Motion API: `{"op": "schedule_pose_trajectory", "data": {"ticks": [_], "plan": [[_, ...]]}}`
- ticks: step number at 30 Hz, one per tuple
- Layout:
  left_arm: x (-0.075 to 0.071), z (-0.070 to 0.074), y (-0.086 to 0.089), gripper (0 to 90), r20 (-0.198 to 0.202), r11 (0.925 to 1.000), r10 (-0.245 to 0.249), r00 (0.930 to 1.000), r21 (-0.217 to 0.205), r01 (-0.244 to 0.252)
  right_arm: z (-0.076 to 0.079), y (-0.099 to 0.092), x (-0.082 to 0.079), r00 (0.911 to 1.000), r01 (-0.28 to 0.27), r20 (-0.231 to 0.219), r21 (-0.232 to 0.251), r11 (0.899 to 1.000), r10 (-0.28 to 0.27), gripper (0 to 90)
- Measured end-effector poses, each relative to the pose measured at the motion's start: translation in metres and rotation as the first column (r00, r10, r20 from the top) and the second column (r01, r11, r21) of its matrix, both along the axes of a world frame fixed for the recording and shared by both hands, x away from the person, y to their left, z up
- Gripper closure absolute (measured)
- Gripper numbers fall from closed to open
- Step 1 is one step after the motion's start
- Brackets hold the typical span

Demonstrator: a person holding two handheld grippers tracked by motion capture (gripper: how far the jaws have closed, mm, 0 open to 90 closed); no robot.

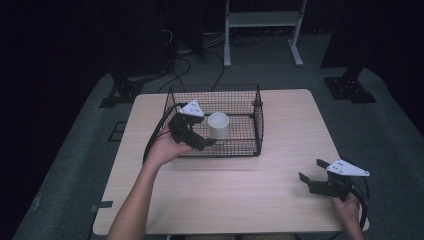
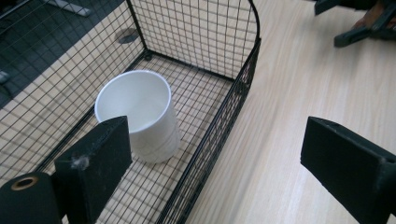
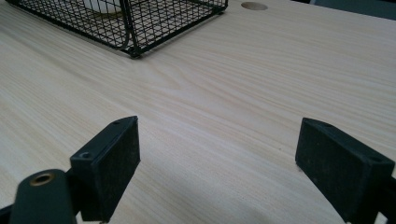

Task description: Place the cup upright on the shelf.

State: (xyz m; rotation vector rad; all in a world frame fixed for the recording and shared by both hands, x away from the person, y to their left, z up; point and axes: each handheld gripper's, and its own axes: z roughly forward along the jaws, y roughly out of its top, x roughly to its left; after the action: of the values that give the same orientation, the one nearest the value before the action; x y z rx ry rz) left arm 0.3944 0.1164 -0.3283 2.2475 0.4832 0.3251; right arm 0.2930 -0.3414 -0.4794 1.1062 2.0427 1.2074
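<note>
The left gripper [image 1: 200, 139], a black two-finger tool topped by a grey three-cornered plate, hangs at the near left corner of the black wire-mesh basket [image 1: 259, 125], angled toward the basket interior. Its fingers [image 2: 95, 161] stand wide apart and hold nothing; in the left gripper view one finger sits over the basket floor and the other over bare wood, so the gripper straddles the near wall rather than the cup. The white paper cup [image 2: 140, 114] stands upright, mouth up, on the mesh floor of the basket, toward its left half and apart from all four walls. This placement leaves room on each side of the cup for a finger, and the open spread appears matched to a grasp across the cup body or rim; that is a judgement, since no contact is made. The basket rests on the light wooden worktop [image 1: 280, 200], toward its far centre, which keeps the near area free for hand travel. The right gripper [image 1: 312, 172] hovers low over the near right part of the worktop, well apart from the basket. Its fingers [image 3: 109, 163] are likewise spread wide and empty, pointing across bare wood toward the basket corner, a parked posture that appears to keep it out of the left hand's way.
</note>
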Motion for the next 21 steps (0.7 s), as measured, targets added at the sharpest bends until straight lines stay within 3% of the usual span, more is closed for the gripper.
{"op": "schedule_pose_trajectory", "data": {"ticks": [3, 4, 13, 21], "plan": [[-0.004, -0.002, 0.002, 7.9, -0.006, 1.0000, -0.004, 1.0000, -0.004, 0.004, 0.000, 0.000, 0.000, 1.0000, 0.001, -0.001, 0.001, 1.000, -0.001, 13.1], [-0.007, -0.003, 0.003, 7.9, 0.001, 0.9999, 0.004, 1.0000, 0.013, -0.004, 0.000, 0.000, 0.000, 1.0000, 0.001, -0.001, 0.001, 1.000, -0.001, 13.1], [-0.017, -0.009, 0.009, 7.9, -0.010, 1.0000, -0.003, 0.9999, 0.003, 0.003, 0.000, 0.000, 0.000, 1.0000, 0.004, -0.002, 0.001, 1.000, -0.004, 13.1], [-0.033, -0.019, 0.010, 8.0, 0.003, 0.9999, -0.012, 0.9999, -0.003, 0.012, 0.000, 0.000, 0.000, 1.0000, 0.004, -0.004, -0.003, 1.000, -0.004, 13.1]]}}
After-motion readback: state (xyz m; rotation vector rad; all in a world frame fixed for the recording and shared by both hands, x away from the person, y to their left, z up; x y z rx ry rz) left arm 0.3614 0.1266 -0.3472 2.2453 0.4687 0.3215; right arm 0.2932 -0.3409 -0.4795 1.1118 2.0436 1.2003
